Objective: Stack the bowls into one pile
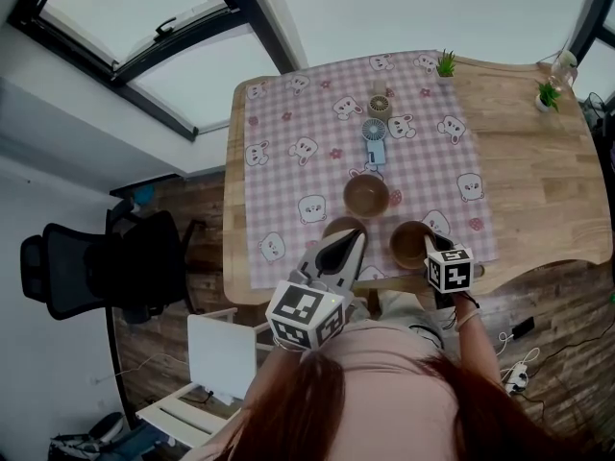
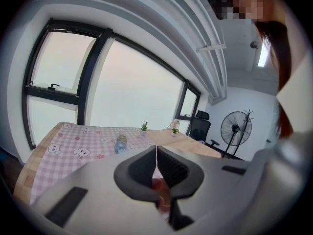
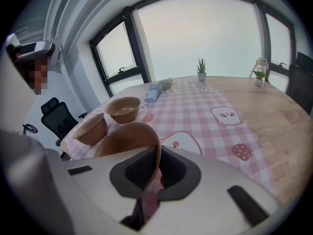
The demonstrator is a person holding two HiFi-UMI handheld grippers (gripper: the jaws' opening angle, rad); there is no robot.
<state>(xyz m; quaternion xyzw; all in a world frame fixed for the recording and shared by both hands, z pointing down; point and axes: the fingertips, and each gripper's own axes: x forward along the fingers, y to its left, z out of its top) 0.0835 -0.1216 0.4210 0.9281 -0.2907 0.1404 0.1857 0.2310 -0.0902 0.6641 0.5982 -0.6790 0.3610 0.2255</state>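
Two tools | right tool (image 3: pixel 158 151) grips bowl (image 3: pixel 122 140) rim | left tool (image 2: pixel 156 151) closed

The left gripper (image 2: pixel 156 150) points a little downward, its jaws pressed together and empty. The right gripper (image 3: pixel 157 153) tilts more steeply, its jaws clamped on the rim of a bowl (image 3: pixel 122 138).

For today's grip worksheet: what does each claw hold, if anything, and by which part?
The right claw pinches the nearest brown bowl by its rim, jaws astride the wall. The left claw is shut on nothing.
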